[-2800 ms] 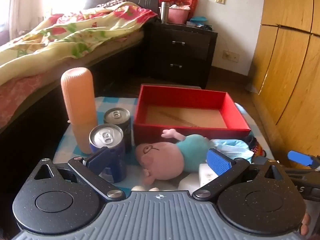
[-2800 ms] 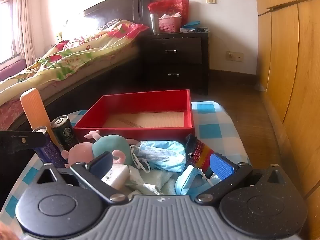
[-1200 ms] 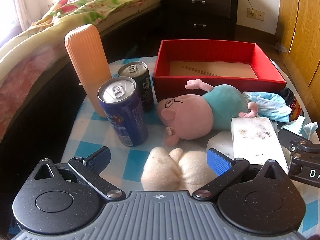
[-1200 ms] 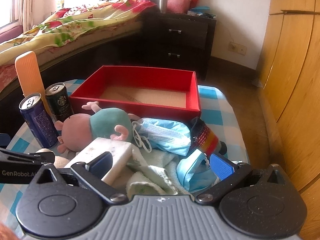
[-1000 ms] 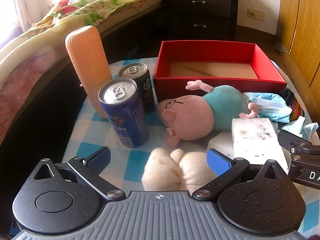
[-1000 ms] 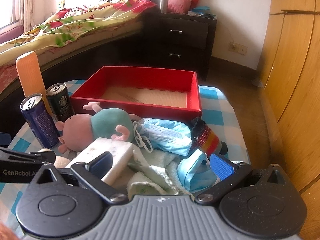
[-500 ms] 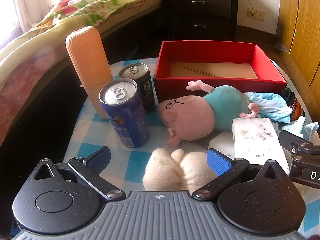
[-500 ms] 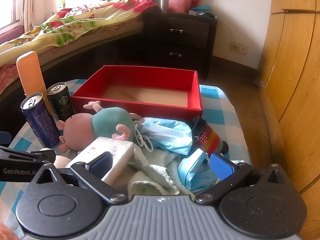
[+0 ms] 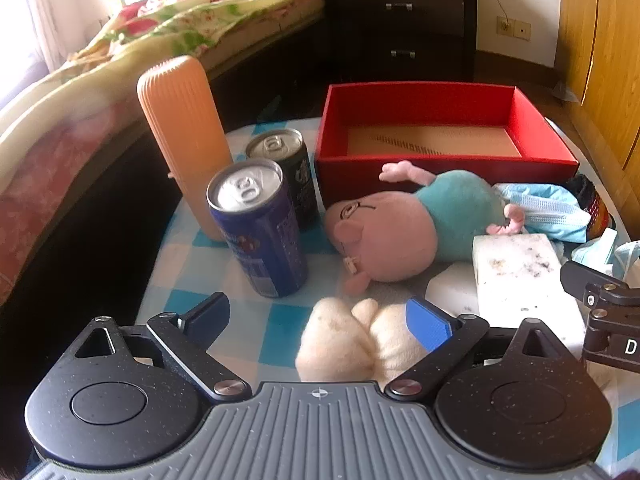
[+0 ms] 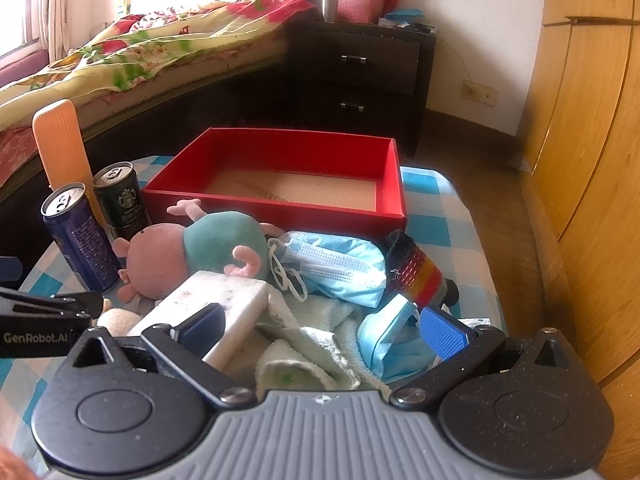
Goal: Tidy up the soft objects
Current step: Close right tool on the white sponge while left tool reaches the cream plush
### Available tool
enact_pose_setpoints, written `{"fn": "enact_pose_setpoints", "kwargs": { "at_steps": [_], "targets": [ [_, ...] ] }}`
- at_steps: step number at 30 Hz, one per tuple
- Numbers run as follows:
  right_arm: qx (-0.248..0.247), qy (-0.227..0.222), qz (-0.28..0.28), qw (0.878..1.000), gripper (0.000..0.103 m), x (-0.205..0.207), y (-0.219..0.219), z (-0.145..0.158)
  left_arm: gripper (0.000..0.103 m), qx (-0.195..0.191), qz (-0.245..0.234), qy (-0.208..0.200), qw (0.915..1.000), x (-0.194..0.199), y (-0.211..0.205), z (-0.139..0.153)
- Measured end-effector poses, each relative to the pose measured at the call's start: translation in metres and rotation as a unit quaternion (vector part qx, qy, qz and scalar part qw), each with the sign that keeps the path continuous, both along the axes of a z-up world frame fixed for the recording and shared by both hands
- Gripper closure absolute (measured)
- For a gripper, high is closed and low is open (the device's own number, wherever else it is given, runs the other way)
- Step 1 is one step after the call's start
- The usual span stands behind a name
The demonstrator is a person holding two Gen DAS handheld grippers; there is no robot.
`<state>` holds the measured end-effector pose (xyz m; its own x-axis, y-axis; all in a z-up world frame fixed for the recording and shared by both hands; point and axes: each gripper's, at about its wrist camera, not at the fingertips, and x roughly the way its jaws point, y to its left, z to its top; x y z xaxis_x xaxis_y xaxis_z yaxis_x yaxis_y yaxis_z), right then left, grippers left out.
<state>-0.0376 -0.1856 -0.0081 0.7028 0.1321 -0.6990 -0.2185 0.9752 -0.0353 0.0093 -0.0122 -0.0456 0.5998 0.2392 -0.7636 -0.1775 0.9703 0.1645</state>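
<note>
Blue-checked counter beside a bed, red box at 12 o'clock with only its cardboard floor showing. Just before it, pig plush lying against face masks, white block and pale towel nearer. Left tool spread wide over a cream plush, right tool likewise parted above the towel, gripping nothing.

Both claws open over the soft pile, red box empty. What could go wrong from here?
1. The left claw sits at the cream fluffy plush, with the upright blue drink can close on its left; a sideways swing could topple it.
2. The white rectangular sponge block lies on the pale green towel; lifting the towel with the right claw may tip the block off.
</note>
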Motion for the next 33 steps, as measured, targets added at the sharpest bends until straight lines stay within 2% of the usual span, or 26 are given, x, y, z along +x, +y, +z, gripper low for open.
{"fn": "enact_pose_setpoints", "kwargs": {
  "at_steps": [6, 10, 14, 18, 21, 23, 25, 30, 33],
  "targets": [
    [0.005, 0.015, 0.021, 1.0, 0.018, 0.0, 0.008, 0.0, 0.005, -0.003, 0.013, -0.004, 0.9999, -0.005, 0.014, 0.002],
    [0.025, 0.047, 0.038, 0.998, 0.018, -0.001, 0.017, 0.004, 0.005, -0.029, 0.021, 0.001, 0.9994, -0.01, 0.033, 0.004],
    [0.03, 0.061, 0.053, 0.996, 0.018, 0.003, 0.035, 0.011, 0.005, -0.046, 0.04, -0.004, 0.9981, -0.019, 0.053, 0.009],
    [0.021, 0.105, 0.053, 0.993, 0.018, 0.016, 0.058, 0.004, 0.005, -0.066, 0.053, -0.009, 0.9963, -0.023, 0.067, 0.014],
    [0.008, 0.14, 0.048, 0.989, 0.019, 0.022, 0.067, -0.01, 0.005, -0.064, 0.047, -0.009, 0.9968, -0.025, 0.068, 0.015],
    [-0.003, 0.159, 0.05, 0.986, 0.032, 0.022, 0.068, -0.021, 0.005, -0.055, 0.037, -0.005, 0.9978, -0.025, 0.064, 0.012],
    [0.009, 0.18, 0.05, 0.982, 0.056, 0.022, 0.062, -0.028, 0.005, -0.052, 0.03, 0.001, 0.9982, -0.025, 0.062, 0.01],
    [0.032, 0.168, 0.064, 0.983, 0.059, 0.012, 0.043, -0.019, 0.005, -0.068, 0.015, 0.02, 0.9974, -0.021, 0.055, 0.002],
    [0.063, 0.167, 0.07, 0.981, 0.059, 0.008, 0.03, -0.008, 0.005, -0.095, 0.002, 0.041, 0.9946, -0.015, 0.05, -0.004]
  ]
}}
